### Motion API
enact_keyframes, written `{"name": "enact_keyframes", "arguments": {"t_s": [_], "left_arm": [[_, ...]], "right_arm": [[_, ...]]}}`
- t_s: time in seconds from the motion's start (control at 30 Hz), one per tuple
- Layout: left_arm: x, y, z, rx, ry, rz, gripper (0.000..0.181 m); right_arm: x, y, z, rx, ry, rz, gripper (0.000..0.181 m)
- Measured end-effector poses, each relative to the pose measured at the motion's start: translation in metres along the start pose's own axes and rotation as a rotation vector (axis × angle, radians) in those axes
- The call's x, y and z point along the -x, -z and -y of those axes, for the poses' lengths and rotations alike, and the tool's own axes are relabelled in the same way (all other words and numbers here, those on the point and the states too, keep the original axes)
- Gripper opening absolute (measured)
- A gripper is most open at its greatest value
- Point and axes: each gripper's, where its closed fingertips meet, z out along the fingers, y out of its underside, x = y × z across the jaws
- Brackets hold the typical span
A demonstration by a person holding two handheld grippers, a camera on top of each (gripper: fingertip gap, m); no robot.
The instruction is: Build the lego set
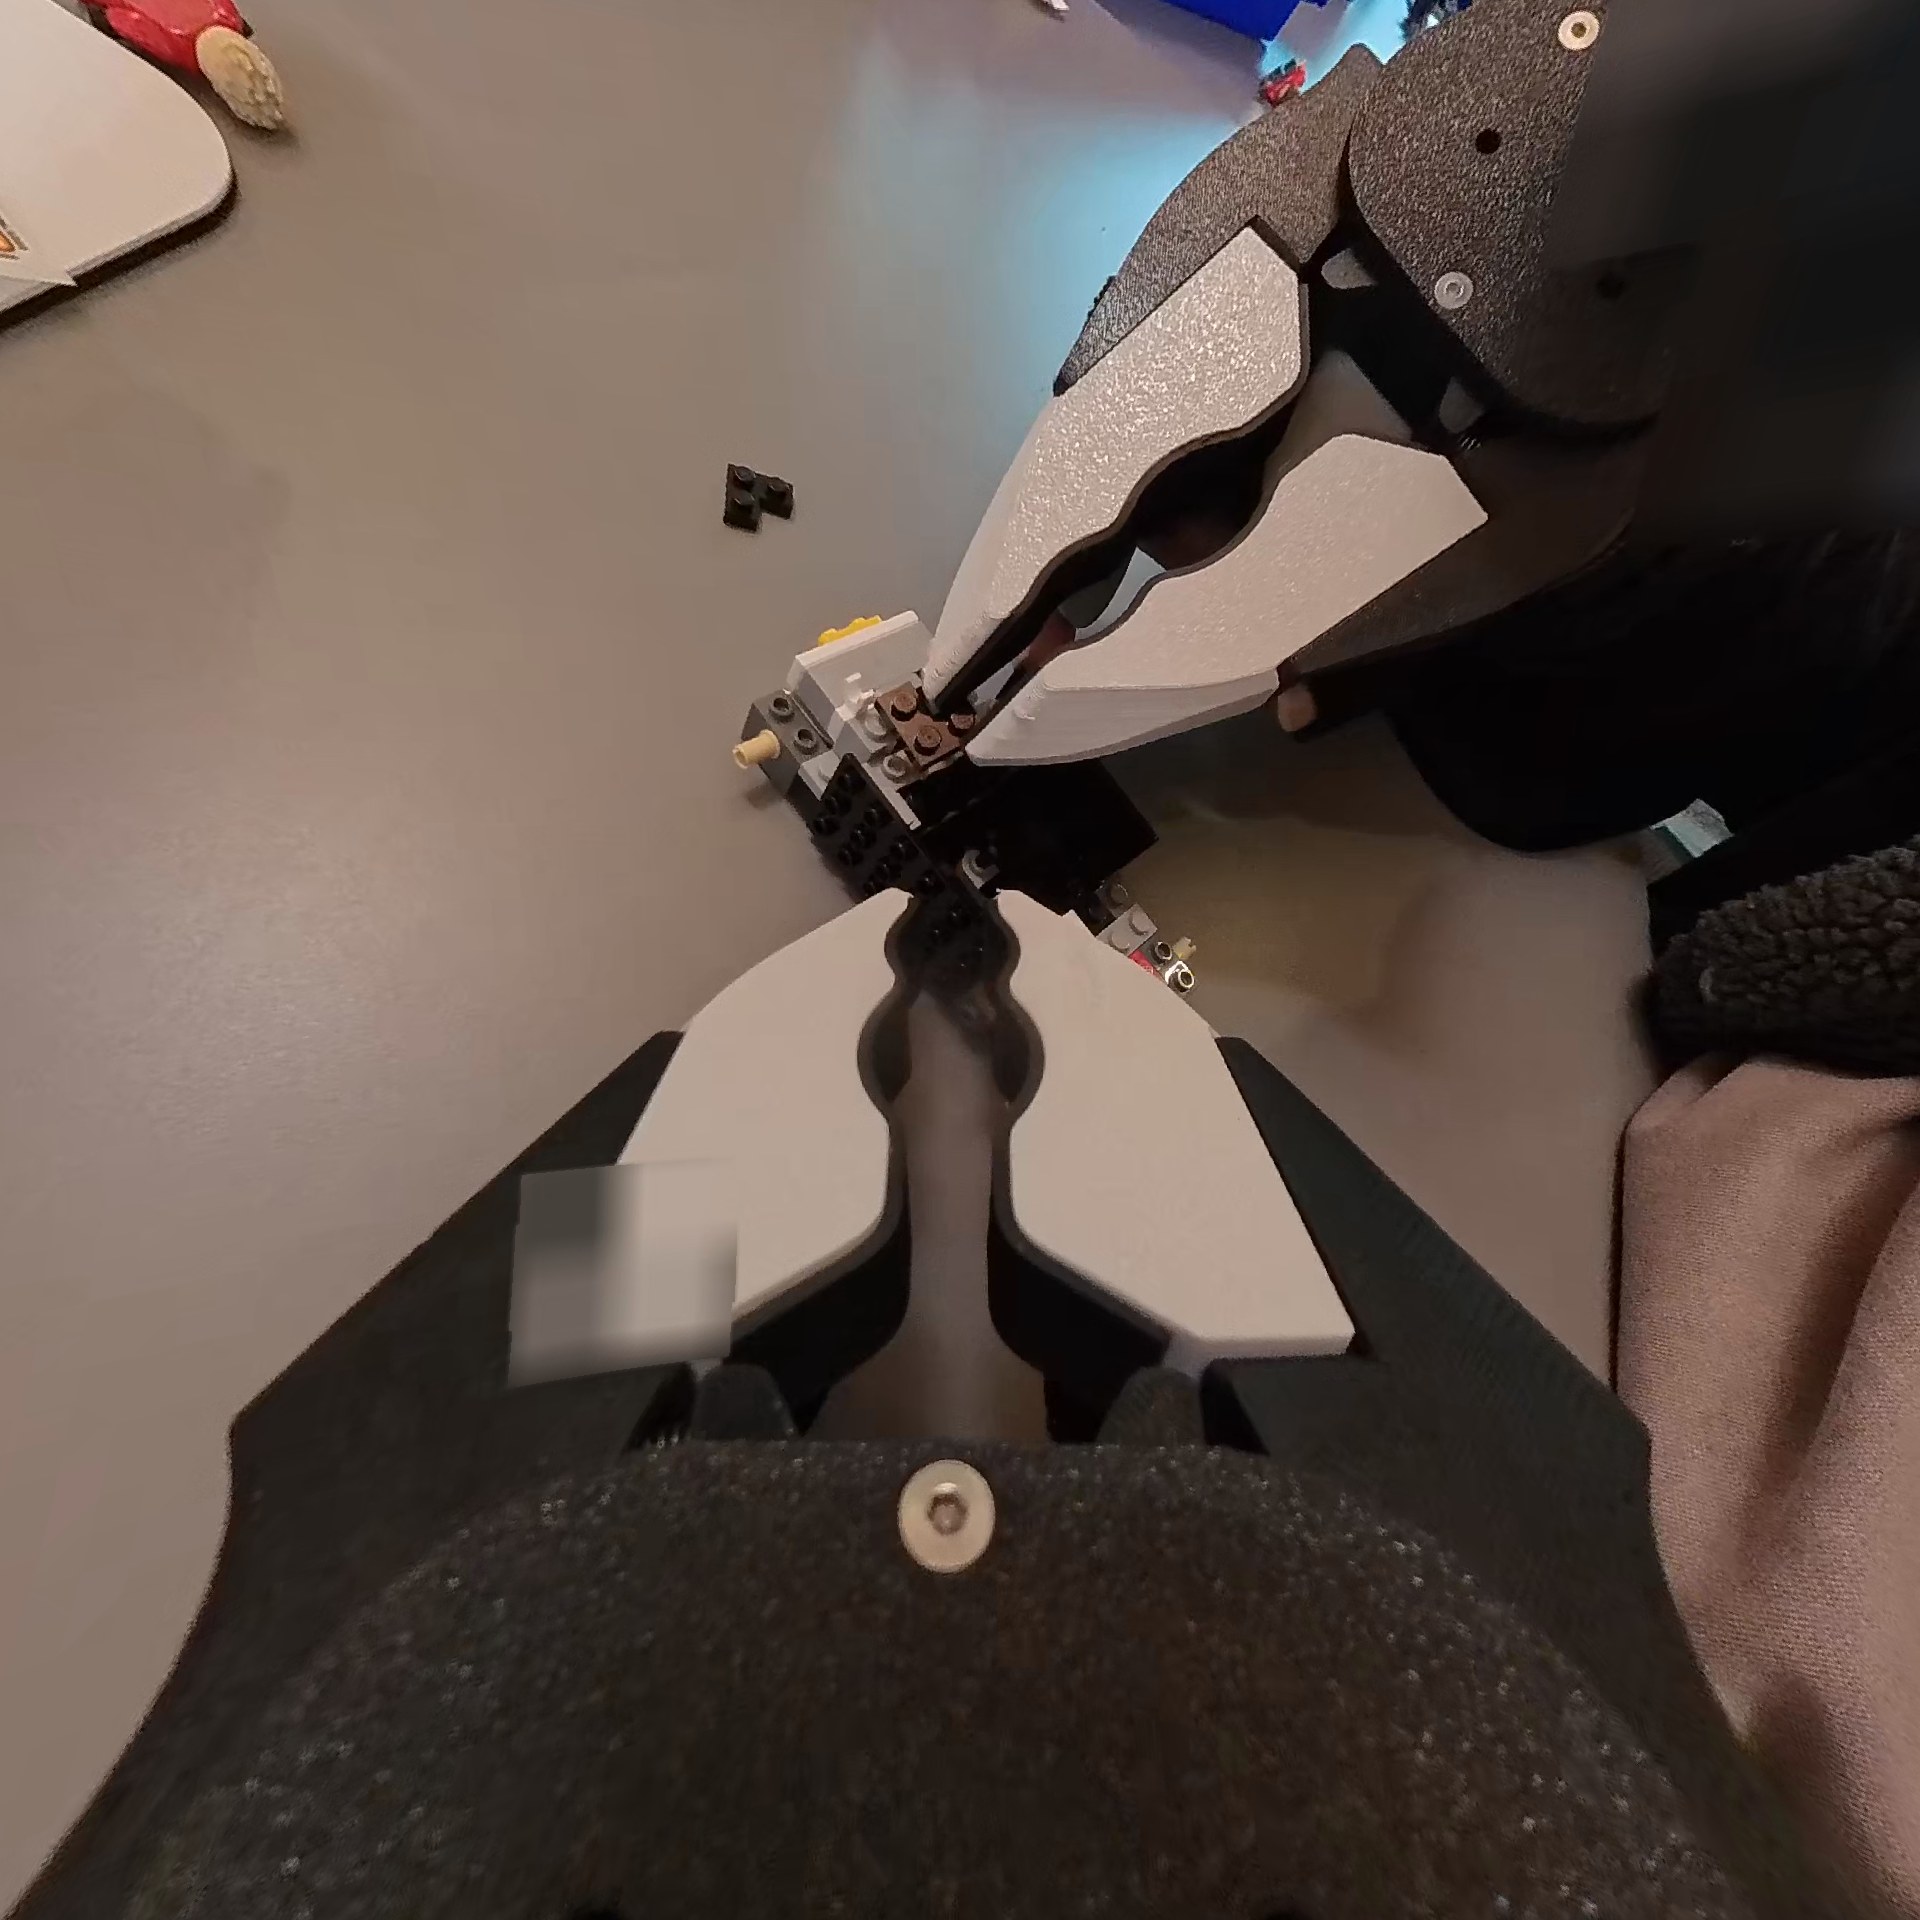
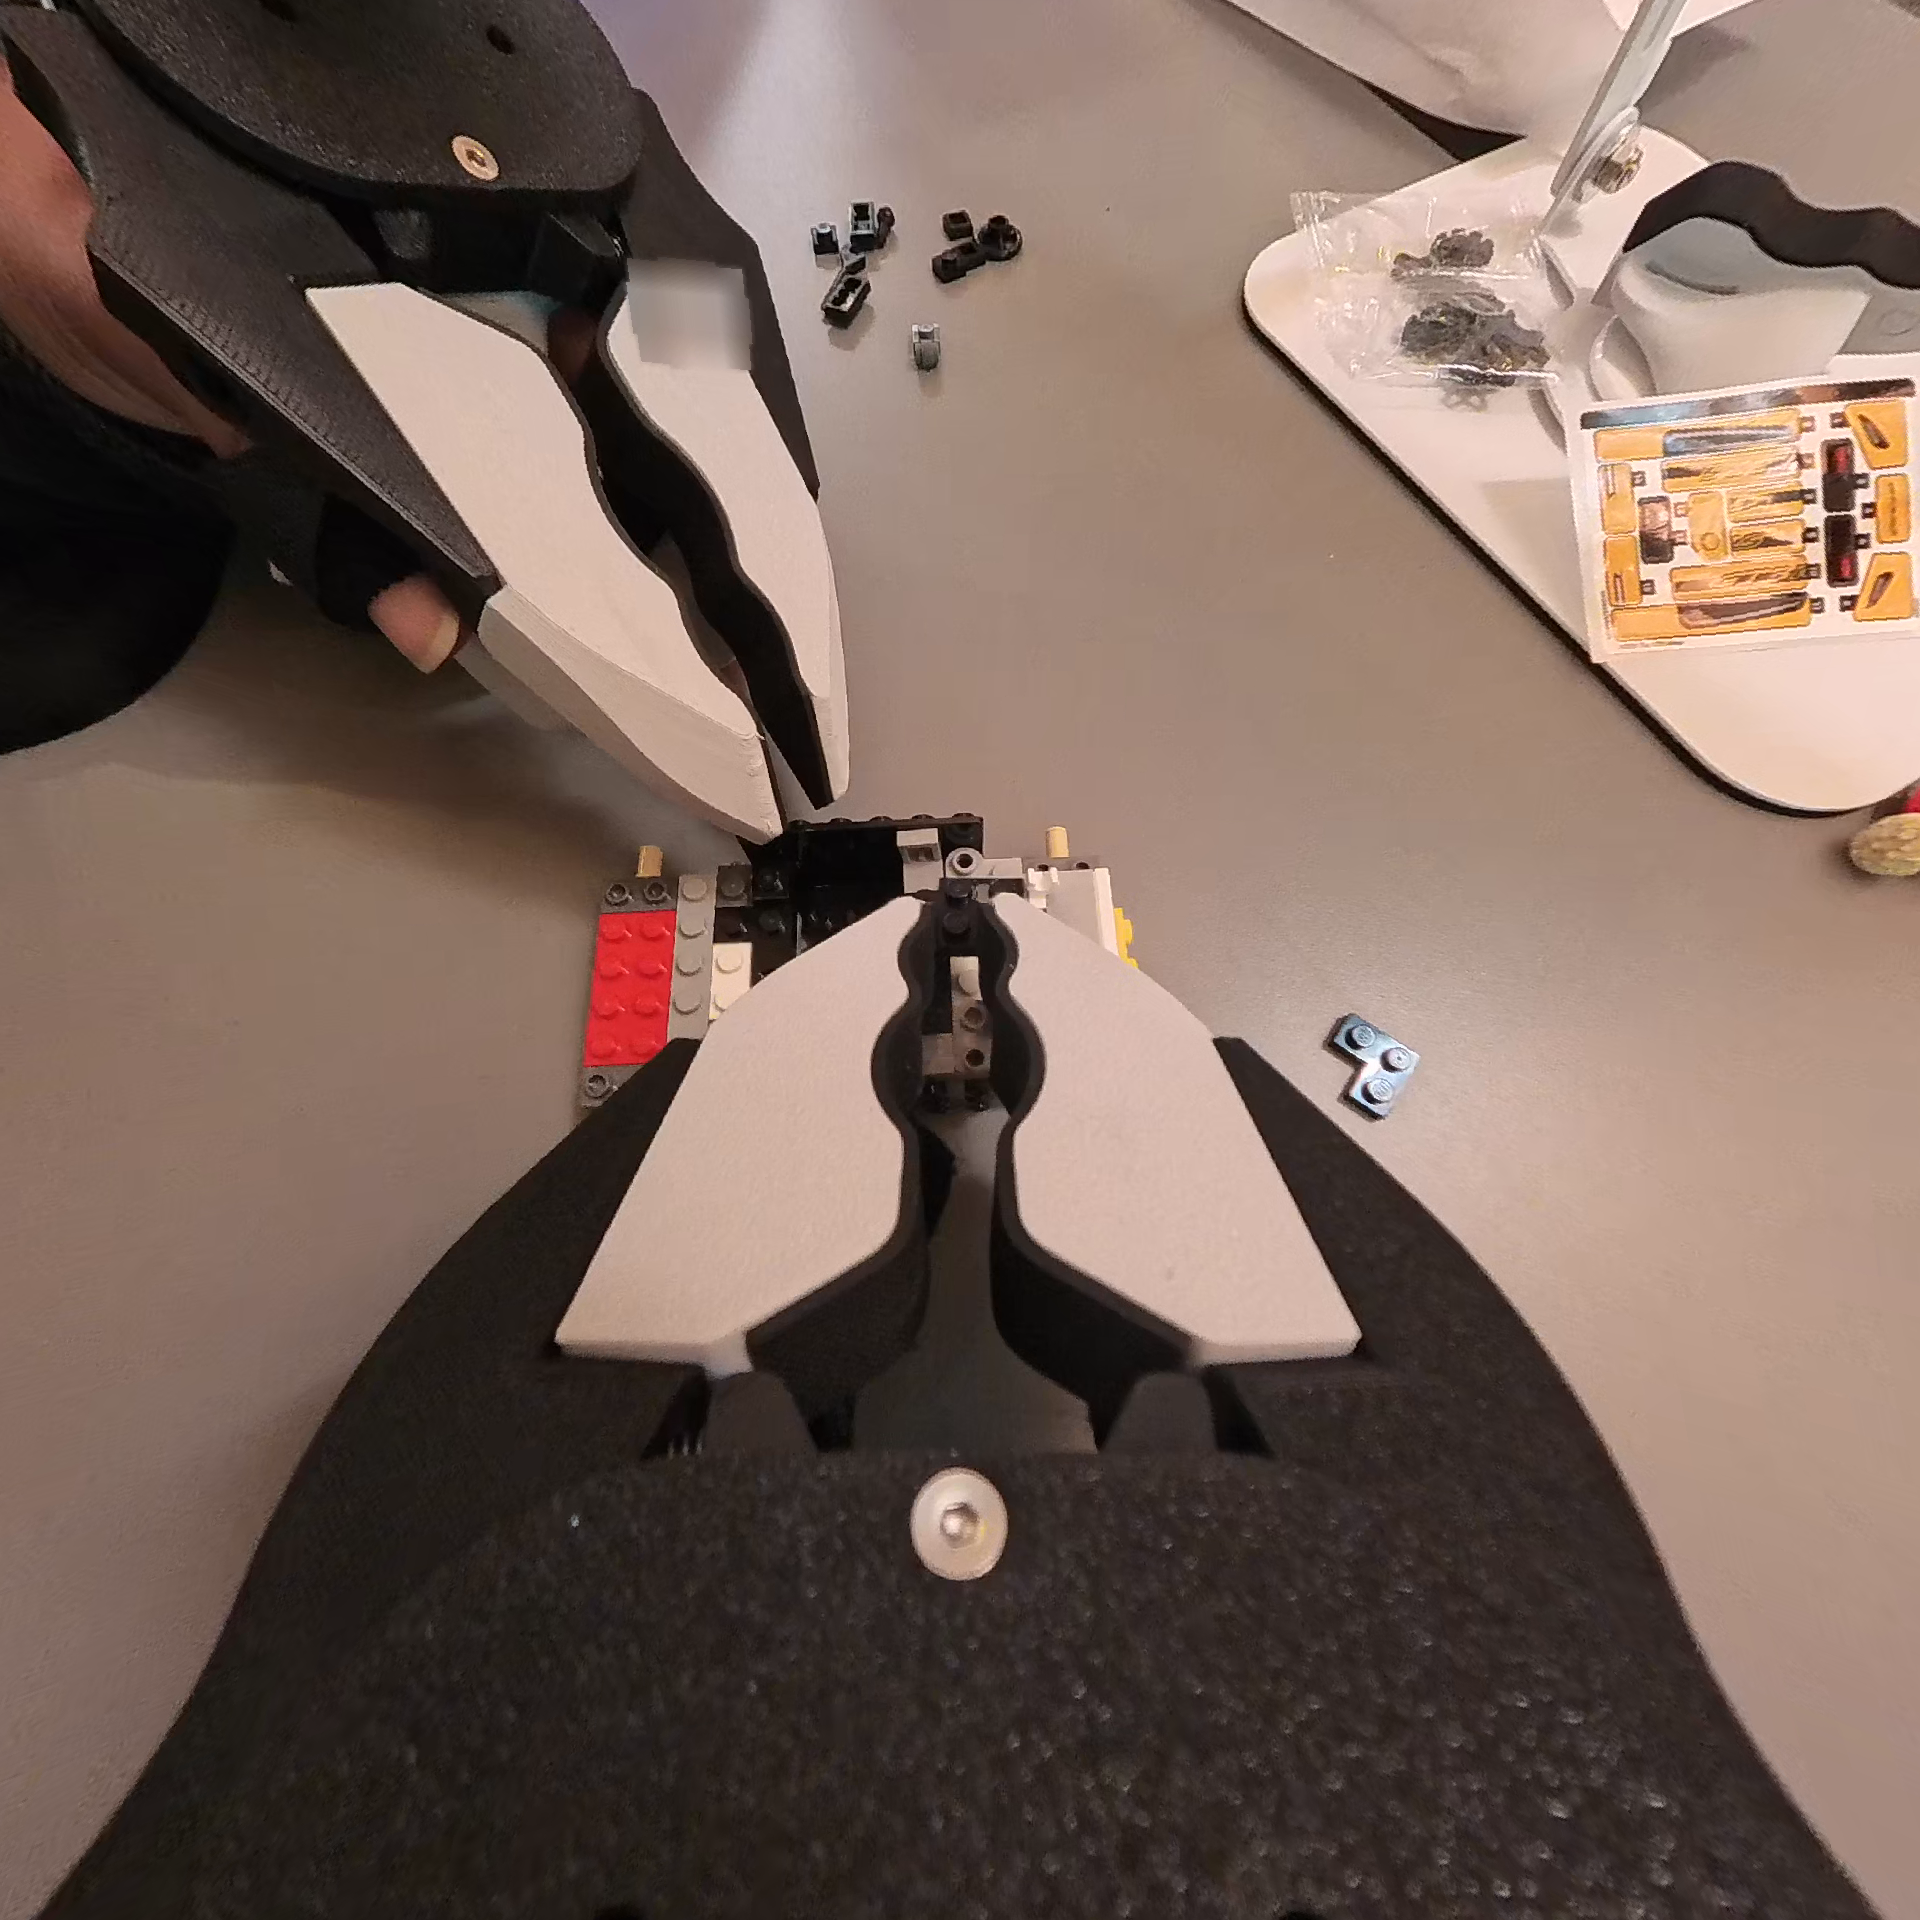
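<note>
we see the lego build (image 2: 831, 914) flat on the grey table (image 2: 1143, 727), black in the middle, a red plate at one end, white bricks and a yellow piece at the other. our left gripper (image 1: 948, 896) is clenched on its black edge; our right gripper (image 2: 958, 906) pinches a small brown plate (image 1: 923, 727) on top. a black corner plate (image 2: 1374, 1066) lies near, loose small pieces (image 2: 904, 265) farther off. the white tray (image 2: 1455, 540) holds a parts bag (image 2: 1444, 301) and a sticker sheet (image 2: 1745, 525)
</note>
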Motion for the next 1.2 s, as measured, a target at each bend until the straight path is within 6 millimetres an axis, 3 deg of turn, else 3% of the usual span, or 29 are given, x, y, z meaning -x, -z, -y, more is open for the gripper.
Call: {"name": "enact_keyframes", "arguments": {"t_s": [0.7,1.03,1.2], "left_arm": [[0.000,0.002,0.004,-0.025,-0.019,0.008,0.009],[0.005,0.005,0.007,-0.044,-0.027,0.031,0.010],[0.006,0.004,0.006,-0.041,-0.025,0.029,0.010]], "right_arm": [[-0.001,-0.001,-0.001,-0.002,0.000,0.001,0.007],[-0.020,0.013,0.004,-0.044,-0.029,-0.045,0.007],[-0.015,0.010,0.002,-0.035,-0.016,-0.024,0.007]]}}
